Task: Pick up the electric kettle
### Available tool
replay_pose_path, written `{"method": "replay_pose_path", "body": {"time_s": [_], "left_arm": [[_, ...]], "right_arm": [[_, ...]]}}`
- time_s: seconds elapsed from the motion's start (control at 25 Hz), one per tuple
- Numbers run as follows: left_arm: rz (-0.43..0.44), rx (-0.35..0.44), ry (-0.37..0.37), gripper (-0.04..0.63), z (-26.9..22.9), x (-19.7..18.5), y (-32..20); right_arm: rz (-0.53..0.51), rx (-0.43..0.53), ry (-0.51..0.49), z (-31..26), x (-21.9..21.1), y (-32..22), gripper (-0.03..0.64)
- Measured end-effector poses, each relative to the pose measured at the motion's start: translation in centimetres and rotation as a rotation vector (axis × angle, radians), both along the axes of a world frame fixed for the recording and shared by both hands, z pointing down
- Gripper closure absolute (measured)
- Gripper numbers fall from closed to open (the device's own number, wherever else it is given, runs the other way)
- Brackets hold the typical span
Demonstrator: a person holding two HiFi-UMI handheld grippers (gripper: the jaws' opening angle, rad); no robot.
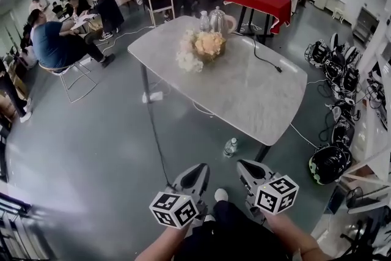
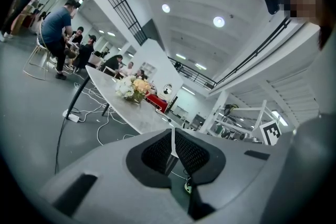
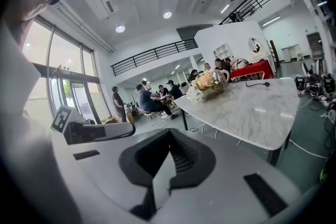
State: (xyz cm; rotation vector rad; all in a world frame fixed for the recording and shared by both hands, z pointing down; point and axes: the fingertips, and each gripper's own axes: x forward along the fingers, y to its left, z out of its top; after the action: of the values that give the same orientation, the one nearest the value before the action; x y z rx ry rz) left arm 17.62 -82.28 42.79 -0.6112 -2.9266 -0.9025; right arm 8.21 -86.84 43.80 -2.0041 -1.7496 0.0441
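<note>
The electric kettle [image 1: 218, 20], clear glass with a pale handle, stands at the far end of the marble table [image 1: 244, 95], behind a bunch of flowers [image 1: 204, 46]. In the right gripper view the kettle [image 3: 224, 76] shows small behind the flowers [image 3: 206, 83]. Both grippers are low in the head view, well short of the table and over the floor. The left gripper [image 1: 195, 171] is shut with nothing in it, its jaws pressed together [image 2: 172, 131]. The right gripper [image 1: 249, 168] is likewise shut and empty [image 3: 169, 136].
A clear bottle [image 1: 204, 21] stands beside the kettle, and a black cable [image 1: 263, 58] lies across the table. On the floor are a water bottle [image 1: 230, 147], a power strip [image 1: 153, 96] and helmets [image 1: 330, 163] by shelving at the right. Seated people and a red table [image 1: 266, 2] are beyond.
</note>
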Motion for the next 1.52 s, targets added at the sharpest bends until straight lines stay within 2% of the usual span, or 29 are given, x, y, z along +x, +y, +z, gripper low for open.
{"method": "replay_pose_path", "body": {"time_s": [0.36,0.88,1.16,1.52], "left_arm": [[-0.087,-0.013,0.003,0.572,0.1,-0.6,6.1],[-0.179,-0.031,-0.019,0.572,-1.7,-4.2,17.6],[-0.210,-0.057,0.013,0.572,-1.3,-5.5,21.5],[-0.255,-0.027,0.038,0.572,-0.3,-5.3,24.1]], "right_arm": [[-0.059,-0.026,0.015,0.4,-1.0,7.3,0.611],[-0.174,-0.029,0.018,-0.6,-3.8,19.5,0.611],[-0.228,-0.030,0.017,0.0,-4.8,23.6,0.611],[-0.277,-0.022,0.035,0.6,-4.4,26.7,0.611]]}}
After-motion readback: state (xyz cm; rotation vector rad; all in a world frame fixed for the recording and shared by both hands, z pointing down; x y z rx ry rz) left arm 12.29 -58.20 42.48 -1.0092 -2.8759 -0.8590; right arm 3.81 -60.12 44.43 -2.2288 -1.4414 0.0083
